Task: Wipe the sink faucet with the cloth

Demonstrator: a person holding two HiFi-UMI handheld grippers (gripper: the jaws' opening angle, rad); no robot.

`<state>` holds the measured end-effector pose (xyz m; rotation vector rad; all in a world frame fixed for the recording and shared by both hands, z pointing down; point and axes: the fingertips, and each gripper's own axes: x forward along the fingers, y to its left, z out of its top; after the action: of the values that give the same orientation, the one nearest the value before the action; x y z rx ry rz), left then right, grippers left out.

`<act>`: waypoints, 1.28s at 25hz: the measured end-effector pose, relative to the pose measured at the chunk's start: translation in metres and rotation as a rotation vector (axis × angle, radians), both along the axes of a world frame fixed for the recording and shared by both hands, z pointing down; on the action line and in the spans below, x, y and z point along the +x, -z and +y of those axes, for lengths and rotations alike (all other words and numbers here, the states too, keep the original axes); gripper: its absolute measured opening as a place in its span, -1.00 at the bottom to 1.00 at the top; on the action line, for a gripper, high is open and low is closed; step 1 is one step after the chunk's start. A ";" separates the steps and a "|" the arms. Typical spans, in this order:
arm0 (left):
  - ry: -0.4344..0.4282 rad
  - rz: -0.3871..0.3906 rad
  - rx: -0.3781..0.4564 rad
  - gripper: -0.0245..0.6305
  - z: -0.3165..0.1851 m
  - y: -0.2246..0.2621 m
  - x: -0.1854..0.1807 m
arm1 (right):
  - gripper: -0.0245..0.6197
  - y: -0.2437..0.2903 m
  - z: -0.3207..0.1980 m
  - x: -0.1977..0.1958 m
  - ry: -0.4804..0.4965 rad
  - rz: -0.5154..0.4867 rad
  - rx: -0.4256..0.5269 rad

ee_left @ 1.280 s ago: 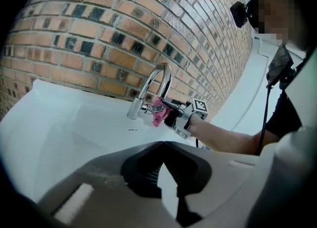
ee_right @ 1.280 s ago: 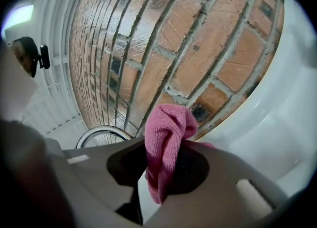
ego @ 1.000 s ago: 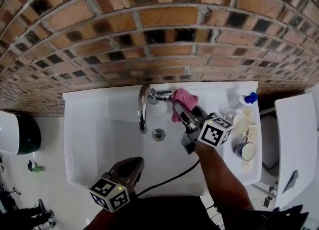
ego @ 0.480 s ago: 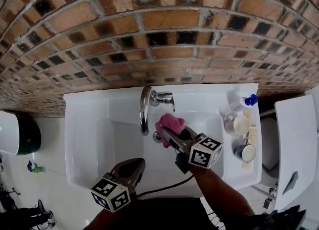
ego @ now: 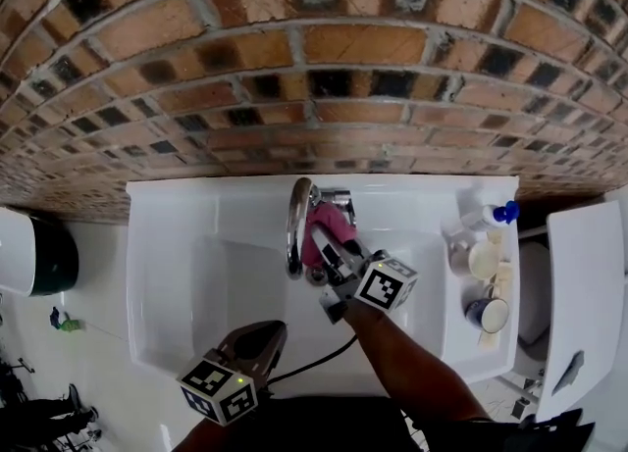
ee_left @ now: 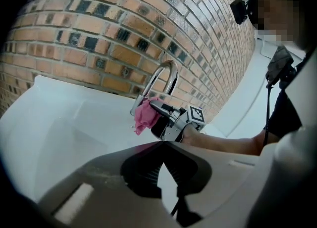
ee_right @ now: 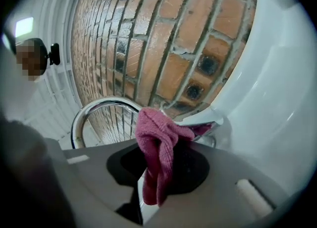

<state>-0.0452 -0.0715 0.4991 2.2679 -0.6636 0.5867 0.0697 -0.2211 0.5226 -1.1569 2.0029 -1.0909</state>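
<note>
The chrome arched faucet (ego: 295,223) stands at the back of the white sink (ego: 177,274), with its handle (ego: 337,199) to the right. My right gripper (ego: 320,240) is shut on a pink cloth (ego: 318,227) and holds it against the right side of the spout. In the right gripper view the cloth (ee_right: 157,148) hangs bunched from the jaws, with the faucet arch (ee_right: 99,109) just behind. My left gripper (ego: 257,340) hovers over the sink's front edge, shut and holding nothing. The left gripper view shows the faucet (ee_left: 164,80) and the cloth (ee_left: 144,116) ahead.
A brick wall (ego: 314,68) rises behind the sink. On the sink's right rim stand a blue-capped bottle (ego: 490,215), a pale cup (ego: 472,260) and a dark mug (ego: 487,314). A white cabinet (ego: 584,283) is at the right, a dark bin (ego: 51,262) at the left.
My right gripper carried the cloth from the faucet handle down over the drain, then up and left against the spout. The left gripper barely moved.
</note>
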 end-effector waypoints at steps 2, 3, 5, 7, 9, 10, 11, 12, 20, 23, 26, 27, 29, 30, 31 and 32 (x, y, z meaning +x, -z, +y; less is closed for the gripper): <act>0.008 0.000 -0.006 -0.91 -0.003 -0.002 0.000 | -0.66 -0.003 -0.008 0.004 -0.018 -0.028 -0.002; 0.009 0.002 -0.009 -0.91 -0.004 -0.003 0.000 | -0.66 -0.006 -0.011 0.006 -0.026 -0.041 -0.010; 0.008 0.005 -0.017 -0.91 -0.005 -0.005 0.001 | -0.66 -0.015 -0.014 0.010 -0.036 -0.073 -0.043; 0.006 0.006 -0.026 -0.91 -0.006 -0.008 0.002 | -0.66 -0.023 -0.016 0.012 -0.040 -0.111 -0.070; 0.004 0.006 -0.033 -0.91 -0.006 -0.009 0.003 | -0.66 -0.026 -0.016 0.013 -0.036 -0.141 -0.070; 0.004 0.004 -0.035 -0.91 -0.007 -0.010 0.004 | -0.66 -0.027 -0.017 0.013 -0.033 -0.160 -0.069; 0.003 0.003 -0.038 -0.91 -0.007 -0.010 0.004 | -0.66 -0.028 -0.017 0.013 -0.032 -0.184 -0.072; 0.001 0.003 -0.040 -0.91 -0.007 -0.011 0.004 | -0.66 -0.031 -0.016 0.013 -0.033 -0.212 -0.082; -0.007 -0.005 -0.030 -0.91 -0.008 -0.013 0.003 | -0.66 -0.047 -0.009 0.011 -0.044 -0.284 -0.170; -0.006 -0.008 -0.026 -0.91 -0.008 -0.012 0.002 | -0.66 -0.054 -0.005 0.008 -0.033 -0.302 -0.219; 0.009 -0.015 -0.019 -0.91 -0.011 -0.011 -0.003 | -0.66 -0.066 0.002 0.007 -0.007 -0.253 -0.263; 0.012 -0.016 -0.018 -0.91 -0.012 -0.011 -0.005 | -0.66 -0.073 0.006 0.010 -0.001 -0.202 -0.287; 0.013 -0.016 -0.016 -0.91 -0.012 -0.011 -0.005 | -0.66 -0.086 0.013 0.014 0.004 -0.116 -0.350; 0.009 -0.014 -0.015 -0.91 -0.011 -0.011 -0.004 | -0.66 -0.090 0.016 0.014 0.011 -0.089 -0.374; 0.002 -0.012 -0.014 -0.91 -0.009 -0.011 -0.002 | -0.66 -0.092 0.018 0.012 0.024 -0.077 -0.382; -0.004 -0.010 -0.014 -0.91 -0.007 -0.011 -0.001 | -0.66 -0.092 0.019 0.008 0.042 -0.076 -0.374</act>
<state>-0.0462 -0.0789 0.5099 2.2551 -0.6584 0.6033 0.0777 -0.2023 0.6142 -1.2373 1.8191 -1.5550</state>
